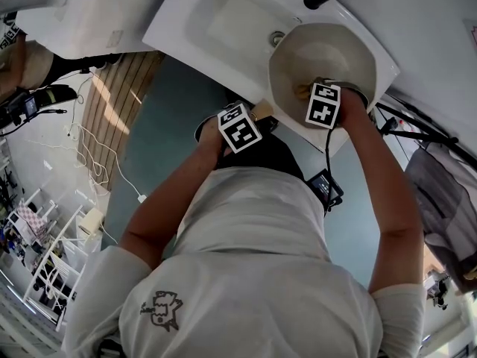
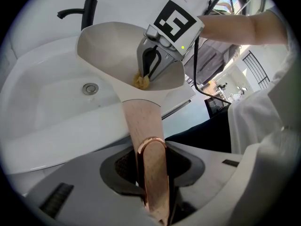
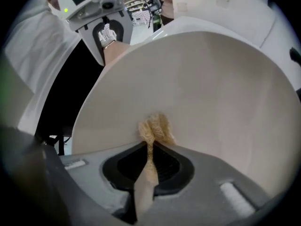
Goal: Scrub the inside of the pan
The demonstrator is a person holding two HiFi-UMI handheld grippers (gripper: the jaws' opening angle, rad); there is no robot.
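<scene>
A cream-white pan (image 1: 322,64) is held tilted over the white sink (image 1: 223,21). Its wooden handle (image 2: 141,121) with a copper end runs back between the jaws of my left gripper (image 2: 151,173), which is shut on it. My right gripper (image 3: 149,147) is shut on a yellowish scrubbing pad (image 3: 155,128) and presses it against the pan's inner wall (image 3: 197,88). In the left gripper view the right gripper (image 2: 153,72) reaches into the pan (image 2: 110,51) with the pad (image 2: 141,80) on the near side of the bowl. The head view shows both marker cubes, left (image 1: 239,127) and right (image 1: 323,105).
A black tap (image 2: 82,11) stands behind the basin, and the drain (image 2: 90,87) lies in its floor. The person's body and dark trousers (image 1: 253,155) fill the space below the sink edge. Cables (image 1: 112,162) trail on the floor at left.
</scene>
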